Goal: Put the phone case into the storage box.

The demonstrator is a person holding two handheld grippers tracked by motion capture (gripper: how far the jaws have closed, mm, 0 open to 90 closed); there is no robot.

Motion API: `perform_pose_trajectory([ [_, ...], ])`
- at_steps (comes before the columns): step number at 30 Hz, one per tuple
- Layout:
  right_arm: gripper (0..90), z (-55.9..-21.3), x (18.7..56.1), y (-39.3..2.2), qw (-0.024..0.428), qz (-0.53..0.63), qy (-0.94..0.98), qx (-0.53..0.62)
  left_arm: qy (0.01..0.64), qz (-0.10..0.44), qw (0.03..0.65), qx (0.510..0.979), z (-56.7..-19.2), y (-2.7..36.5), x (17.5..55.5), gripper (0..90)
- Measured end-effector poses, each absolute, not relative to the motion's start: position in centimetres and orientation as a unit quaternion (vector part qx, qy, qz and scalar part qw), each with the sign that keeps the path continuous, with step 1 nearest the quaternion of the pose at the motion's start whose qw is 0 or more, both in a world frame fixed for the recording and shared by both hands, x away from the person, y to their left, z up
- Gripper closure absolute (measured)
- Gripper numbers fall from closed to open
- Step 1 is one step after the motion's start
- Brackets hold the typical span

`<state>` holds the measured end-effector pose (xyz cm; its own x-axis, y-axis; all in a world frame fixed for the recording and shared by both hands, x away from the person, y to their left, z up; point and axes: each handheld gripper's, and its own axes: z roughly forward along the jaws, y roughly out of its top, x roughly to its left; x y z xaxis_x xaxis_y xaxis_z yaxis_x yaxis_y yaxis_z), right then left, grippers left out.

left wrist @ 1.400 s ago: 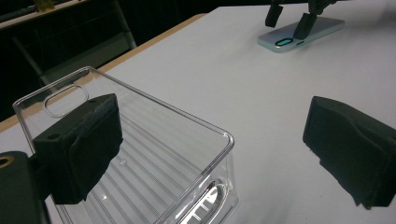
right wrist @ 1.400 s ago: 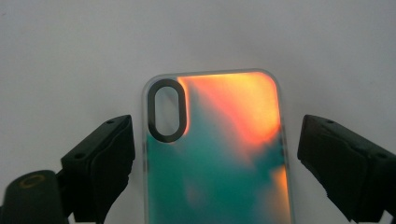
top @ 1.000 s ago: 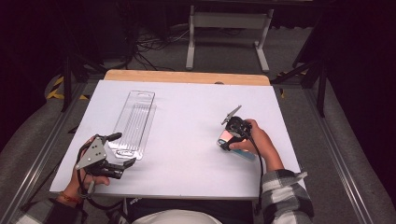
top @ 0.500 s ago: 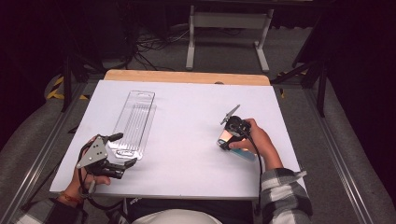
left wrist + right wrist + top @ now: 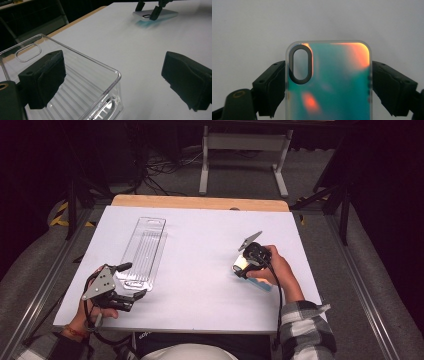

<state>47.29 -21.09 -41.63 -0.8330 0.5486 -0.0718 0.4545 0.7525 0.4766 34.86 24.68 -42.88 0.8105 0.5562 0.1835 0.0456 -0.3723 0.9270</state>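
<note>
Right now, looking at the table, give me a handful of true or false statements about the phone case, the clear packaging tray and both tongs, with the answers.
1. The right tongs grip the iridescent phone case by its two long sides. True.
2. The left tongs are clamped shut on the clear plastic tray. False: their jaws stand wide apart, one over the tray's near corner, the other over the bare white table.
3. The phone case lies inside the tray. False: it is well apart from the tray, over at the right tongs.
4. The tray holds nothing. True.
5. The case's camera cutout is round. False: it is an elongated oval.
</note>
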Motion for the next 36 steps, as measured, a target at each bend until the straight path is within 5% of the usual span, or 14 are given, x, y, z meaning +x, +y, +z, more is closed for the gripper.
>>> perform_pose_trajectory([
  [17, 17.5, -37.1, 44.7, -22.0, 0.226, 0.382, 0.838, 0.317, 0.188, 0.245, 0.525, 0.793, -42.7, 24.6, 34.8, 6.5],
  [36, 17.4, -35.7, 42.8, -20.6, 0.296, 0.435, 0.784, 0.329, 0.185, 0.246, 0.522, 0.795, -42.7, 24.3, 34.8, 6.6],
])
